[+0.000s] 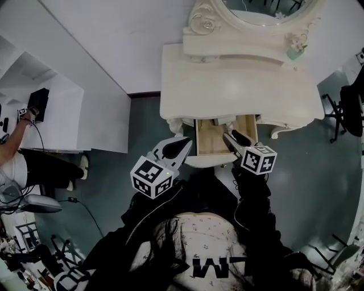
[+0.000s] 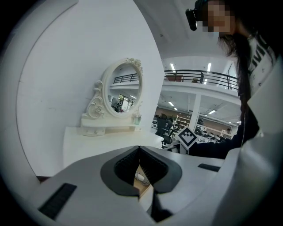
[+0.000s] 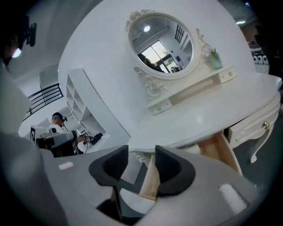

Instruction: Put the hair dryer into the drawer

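A white dressing table (image 1: pixel 239 85) has its middle wooden drawer (image 1: pixel 200 142) pulled out toward me. In the left gripper view a white rounded thing (image 2: pixel 141 177), which looks like the hair dryer, lies inside the drawer (image 2: pixel 145 189) and shows through the gap below the jaws. My left gripper (image 1: pixel 186 140) (image 2: pixel 139 149) hovers at the drawer's left front corner, shut with its tips touching and nothing held. Over the drawer's right side, my right gripper (image 1: pixel 230 135) (image 3: pixel 141 152) stands open and empty, with the drawer's wooden side (image 3: pixel 150 181) beyond it.
An ornate oval mirror (image 1: pixel 256 11) (image 3: pixel 161 44) stands at the back of the table top. A white shelf unit (image 1: pixel 96 113) stands to the left, and a person (image 1: pixel 11 159) works at a desk beyond it. A dark office chair (image 1: pixel 350 108) is at the right.
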A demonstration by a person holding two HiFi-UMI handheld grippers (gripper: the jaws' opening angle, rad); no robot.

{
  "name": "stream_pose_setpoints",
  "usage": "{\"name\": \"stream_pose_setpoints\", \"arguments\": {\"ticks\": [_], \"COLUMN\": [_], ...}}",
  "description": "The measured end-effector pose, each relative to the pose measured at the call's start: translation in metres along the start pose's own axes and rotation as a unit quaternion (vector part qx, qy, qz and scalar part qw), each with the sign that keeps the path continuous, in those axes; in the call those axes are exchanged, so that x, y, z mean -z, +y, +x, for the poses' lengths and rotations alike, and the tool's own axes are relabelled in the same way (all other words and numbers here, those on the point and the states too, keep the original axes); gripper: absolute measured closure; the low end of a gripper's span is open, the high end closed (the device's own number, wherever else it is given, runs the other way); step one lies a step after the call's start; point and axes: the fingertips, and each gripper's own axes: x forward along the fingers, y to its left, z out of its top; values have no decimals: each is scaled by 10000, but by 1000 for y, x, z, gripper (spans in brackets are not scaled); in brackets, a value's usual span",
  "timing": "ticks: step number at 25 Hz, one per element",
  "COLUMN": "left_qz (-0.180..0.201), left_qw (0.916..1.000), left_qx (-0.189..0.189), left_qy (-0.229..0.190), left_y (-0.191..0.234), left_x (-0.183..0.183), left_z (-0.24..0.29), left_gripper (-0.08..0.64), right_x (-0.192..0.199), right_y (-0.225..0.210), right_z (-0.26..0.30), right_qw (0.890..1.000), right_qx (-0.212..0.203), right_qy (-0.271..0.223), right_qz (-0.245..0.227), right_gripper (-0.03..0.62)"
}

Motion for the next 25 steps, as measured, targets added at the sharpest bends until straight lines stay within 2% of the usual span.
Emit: {"name": "stream_pose_setpoints", "arguments": {"ticks": [2,14,18,20,25], "left_qz": [40,280,278,259,218], "left_qw": [9999,9964,9947,9939,9919], "left_qx": [108,797,978,1064,1244], "left_qy": [-1,92,132,147,136], "left_y": [-4,-28,-33,-35,-43], "left_x": [2,32,44,49,55], "left_z": [-8,-76,-95,-101,-109], "left_gripper": [560,560,560,560,560], "right_x": [0,41,63,73,88], "right_y": [18,130,158,169,187], "right_z": [-10,-49,-58,-61,-70], "right_qw": [9997,9949,9940,9940,9950], "right_qx": [15,-66,13,65,169], "right_qy": [-232,-986,-1072,-1073,-983], "right_qz": [57,197,217,197,37], "right_gripper": [410,411,443,491,525]}}
